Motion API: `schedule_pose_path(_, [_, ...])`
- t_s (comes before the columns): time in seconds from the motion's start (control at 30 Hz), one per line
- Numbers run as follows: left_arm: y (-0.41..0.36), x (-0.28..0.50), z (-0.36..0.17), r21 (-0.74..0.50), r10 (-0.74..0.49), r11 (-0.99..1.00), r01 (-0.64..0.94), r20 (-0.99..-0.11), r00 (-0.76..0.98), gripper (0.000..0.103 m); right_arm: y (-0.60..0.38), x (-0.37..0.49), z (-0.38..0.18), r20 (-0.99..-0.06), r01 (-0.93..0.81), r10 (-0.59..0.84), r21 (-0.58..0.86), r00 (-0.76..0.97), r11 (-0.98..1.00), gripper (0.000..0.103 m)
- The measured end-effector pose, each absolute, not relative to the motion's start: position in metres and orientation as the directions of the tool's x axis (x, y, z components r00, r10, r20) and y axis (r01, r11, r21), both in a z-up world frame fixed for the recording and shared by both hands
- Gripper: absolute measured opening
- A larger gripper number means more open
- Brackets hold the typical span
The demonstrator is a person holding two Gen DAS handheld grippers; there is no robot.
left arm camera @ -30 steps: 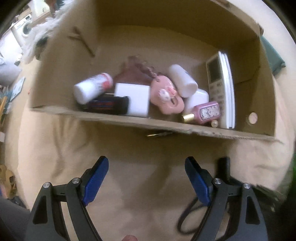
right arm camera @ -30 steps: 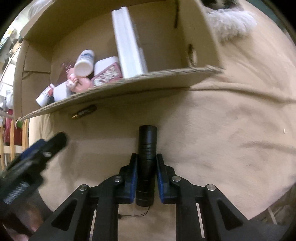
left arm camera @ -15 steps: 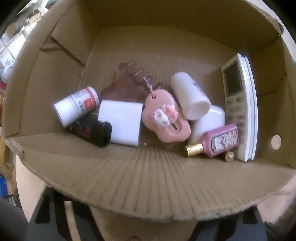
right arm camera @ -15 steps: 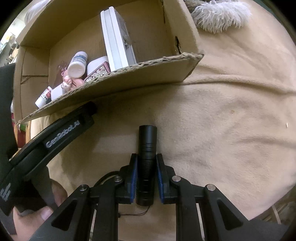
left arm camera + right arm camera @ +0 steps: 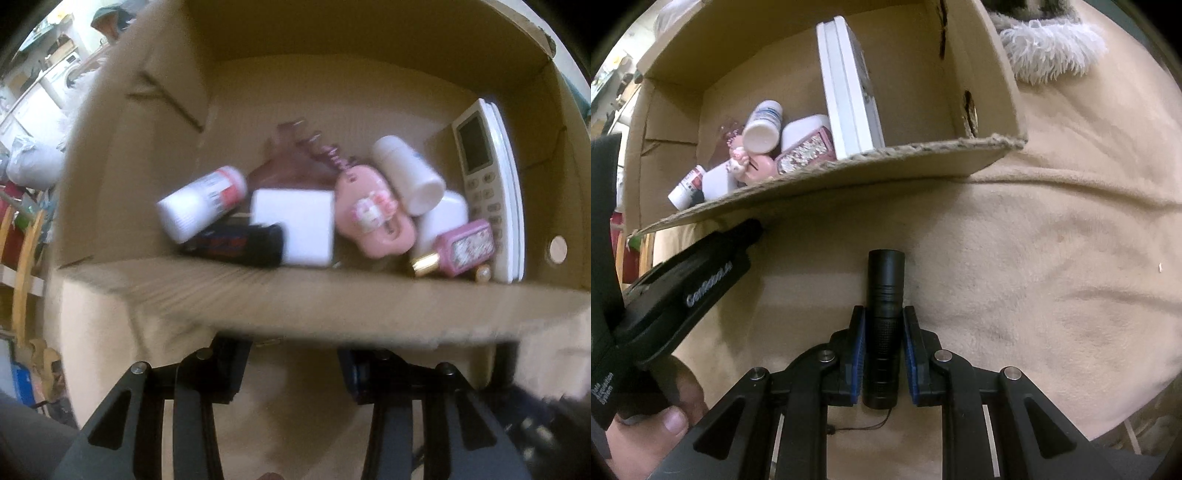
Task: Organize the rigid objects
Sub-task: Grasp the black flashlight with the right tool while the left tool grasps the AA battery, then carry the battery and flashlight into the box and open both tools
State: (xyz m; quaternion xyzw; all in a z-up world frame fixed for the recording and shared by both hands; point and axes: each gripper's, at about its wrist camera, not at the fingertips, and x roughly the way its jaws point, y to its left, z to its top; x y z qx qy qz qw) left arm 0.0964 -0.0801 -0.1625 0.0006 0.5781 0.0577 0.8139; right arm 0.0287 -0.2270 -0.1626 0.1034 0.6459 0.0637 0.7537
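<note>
My right gripper [image 5: 884, 354] is shut on a black flashlight [image 5: 885, 295] and holds it over the tan blanket in front of a cardboard box [image 5: 923, 155]. The box [image 5: 332, 306] holds a white remote [image 5: 484, 184], a pink perfume bottle [image 5: 461, 247], a pink charm [image 5: 373, 214], a white block [image 5: 295, 225], white bottles [image 5: 199, 203] and a black item [image 5: 240, 243]. My left gripper [image 5: 295, 365] sits under the box's near flap, its fingertips hidden by the flap. In the right wrist view it [image 5: 701, 280] reaches under the box edge.
A fluffy white cloth [image 5: 1049, 48] lies behind the box on the right. The tan blanket [image 5: 1052, 277] covers the surface around the box. Wooden furniture and clutter [image 5: 26, 240] stand at the far left.
My left gripper has pushed forward under the box's near flap, and the view has pulled back slightly since half a second ago. The right gripper keeps holding the flashlight in place.
</note>
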Motion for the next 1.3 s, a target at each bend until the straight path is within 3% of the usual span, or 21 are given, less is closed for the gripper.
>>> schedule_pose_path(0.23, [-0.048,0.077,-0.145,0.071,0.101,0.992,-0.106,-0.946,0.308,0.039,-0.215,0.010,-0.138,-0.952,-0.001,0.230,0.235,0.204,0.972,0.020])
schedule_pose_path(0.6, [0.000,0.044,-0.068,0.033,0.071,0.994,-0.102,-0.912,0.405,0.039,-0.214,-0.002,-0.082,-0.891,-0.061,0.325,0.323,0.318,0.944,0.020])
schedule_pose_path(0.93, [-0.020,0.048,0.000,0.018,0.050,0.998,-0.067,-0.863,0.502,0.039,-0.195,0.006,-0.002,-0.802,-0.161,0.391,0.358,0.452,0.920,0.020])
schedule_pose_path(1.3, [-0.013,0.094,0.031,0.002,0.034,0.998,-0.060,-0.836,0.548,0.039,-0.184,0.058,0.106,-0.688,-0.254,0.413,0.326,0.597,0.911,0.020])
